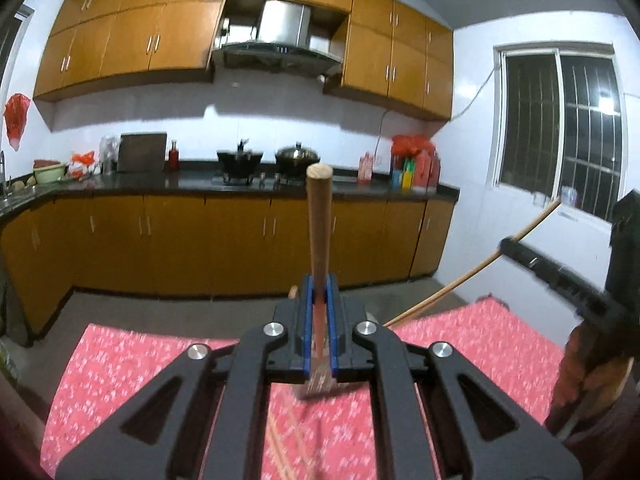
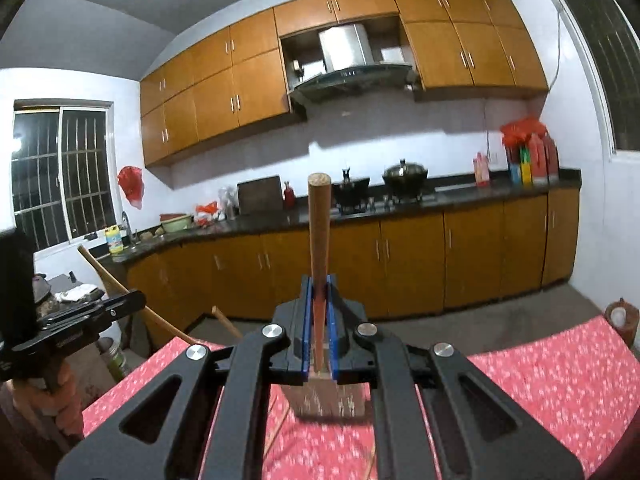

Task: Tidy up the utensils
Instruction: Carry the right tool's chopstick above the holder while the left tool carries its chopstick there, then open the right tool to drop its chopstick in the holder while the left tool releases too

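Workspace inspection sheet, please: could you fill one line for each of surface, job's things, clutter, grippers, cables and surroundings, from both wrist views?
Surface: table with a red patterned cloth; long thin sticks lie on it under the gripper, blurred.
Job's things: a wooden-handled utensil in the left gripper; a second wooden-handled utensil in the right gripper. Both handles point forward, away from the cameras.
Clutter: nothing seen on the cloth besides the sticks.
Grippers: both shut on their handles, held above the table.
Cables: a thin wire runs along the wall near the window.
Surroundings: kitchen with wooden cabinets, dark counter with pots and bottles, barred window.
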Motion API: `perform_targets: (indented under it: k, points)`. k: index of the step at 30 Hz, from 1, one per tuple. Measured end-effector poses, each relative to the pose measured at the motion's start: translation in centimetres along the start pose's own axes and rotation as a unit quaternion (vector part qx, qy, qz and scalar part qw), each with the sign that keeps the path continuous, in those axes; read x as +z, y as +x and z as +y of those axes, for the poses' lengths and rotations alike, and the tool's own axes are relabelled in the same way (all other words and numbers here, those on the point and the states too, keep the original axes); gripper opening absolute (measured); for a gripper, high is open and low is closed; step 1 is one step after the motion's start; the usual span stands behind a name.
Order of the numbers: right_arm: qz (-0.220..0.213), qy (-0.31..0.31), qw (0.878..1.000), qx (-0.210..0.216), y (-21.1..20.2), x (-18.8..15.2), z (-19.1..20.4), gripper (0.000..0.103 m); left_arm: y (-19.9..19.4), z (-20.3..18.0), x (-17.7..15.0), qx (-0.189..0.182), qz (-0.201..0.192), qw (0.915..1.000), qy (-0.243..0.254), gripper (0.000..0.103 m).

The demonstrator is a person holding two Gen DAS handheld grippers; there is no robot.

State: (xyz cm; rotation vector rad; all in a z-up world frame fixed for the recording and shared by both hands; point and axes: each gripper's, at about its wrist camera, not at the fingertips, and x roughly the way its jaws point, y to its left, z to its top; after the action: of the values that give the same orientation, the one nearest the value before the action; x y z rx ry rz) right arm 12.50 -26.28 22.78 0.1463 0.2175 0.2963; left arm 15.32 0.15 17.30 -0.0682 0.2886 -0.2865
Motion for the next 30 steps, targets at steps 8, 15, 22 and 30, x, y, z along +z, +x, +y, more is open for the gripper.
perform_targets:
  k: [8, 15, 22, 30]
  points:
    - [0.027, -0.016, 0.999, -0.03, 4.7, -1.3, 0.7, 0.008, 5.2, -1.2, 1.5, 0.019, -0.012, 0.9997, -0.005, 0.008]
    - [0.088, 0.017, 0.996, -0.029, 7.7, -3.7, -1.4, 0.008, 9.8, -0.9, -0.8, 0.03, 0.041, 0.9987, -0.003, 0.008]
    - [0.113, 0.025, 0.993, -0.023, 9.2, -4.6, -1.8, 0.008, 11.7, -0.6, -2.9, 0.034, 0.07, 0.997, 0.008, 0.008]
    - [0.128, 0.03, 0.991, -0.028, 10.1, -5.0, -1.7, 0.008, 13.0, -1.1, -4.0, 0.042, 0.085, 0.9953, 0.02, 0.008]
